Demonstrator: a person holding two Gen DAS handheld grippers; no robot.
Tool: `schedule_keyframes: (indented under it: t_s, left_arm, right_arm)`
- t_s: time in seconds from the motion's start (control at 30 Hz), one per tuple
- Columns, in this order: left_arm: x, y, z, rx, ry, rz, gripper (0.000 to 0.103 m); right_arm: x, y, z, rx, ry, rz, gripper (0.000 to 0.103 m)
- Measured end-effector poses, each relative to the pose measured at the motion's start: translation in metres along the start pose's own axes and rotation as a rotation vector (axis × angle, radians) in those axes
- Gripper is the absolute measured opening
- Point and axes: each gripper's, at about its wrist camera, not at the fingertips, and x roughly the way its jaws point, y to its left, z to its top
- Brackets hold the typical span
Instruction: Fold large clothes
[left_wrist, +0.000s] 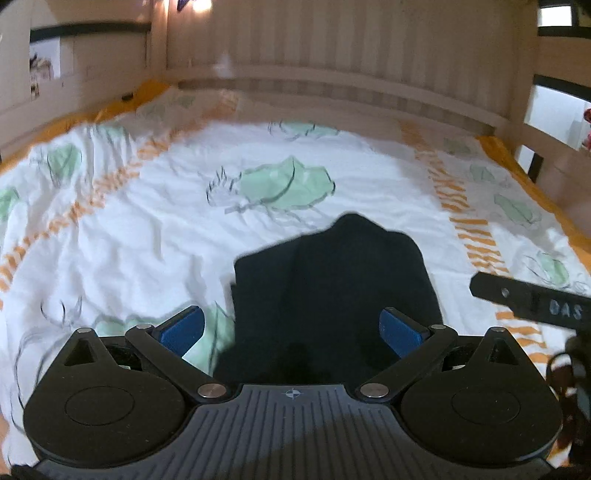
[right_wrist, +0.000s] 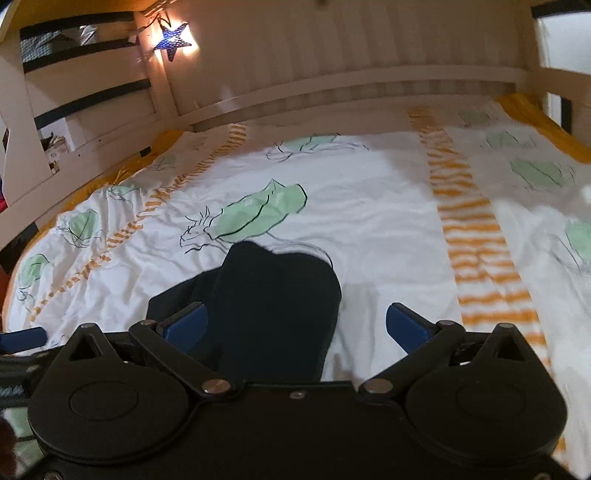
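Observation:
A dark navy garment (left_wrist: 328, 291) lies in a compact folded bundle on the white bedspread, right in front of both grippers; it also shows in the right wrist view (right_wrist: 273, 306). My left gripper (left_wrist: 291, 328) is open and empty, its blue pads on either side of the bundle's near end. My right gripper (right_wrist: 295, 325) is open and empty, its left pad over the garment and its right pad over bare sheet. Part of the right gripper (left_wrist: 532, 301) shows at the right edge of the left wrist view.
The bed cover (left_wrist: 155, 229) is white with green leaf prints and orange striped bands (right_wrist: 476, 240). A white wooden headboard (right_wrist: 351, 85) and side rails enclose the bed. A lit star lamp (right_wrist: 173, 38) hangs at the far left corner.

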Motion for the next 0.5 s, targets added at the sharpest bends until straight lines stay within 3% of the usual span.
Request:
schedule_keyframes:
  t_s: [0.5]
  left_arm:
    - [-0.014, -0.005, -0.025, -0.004, 0.064, 0.077, 0.103]
  right_arm:
    - [-0.043, 0.016, -0.039, -0.014, 0.073, -0.096, 0.102]
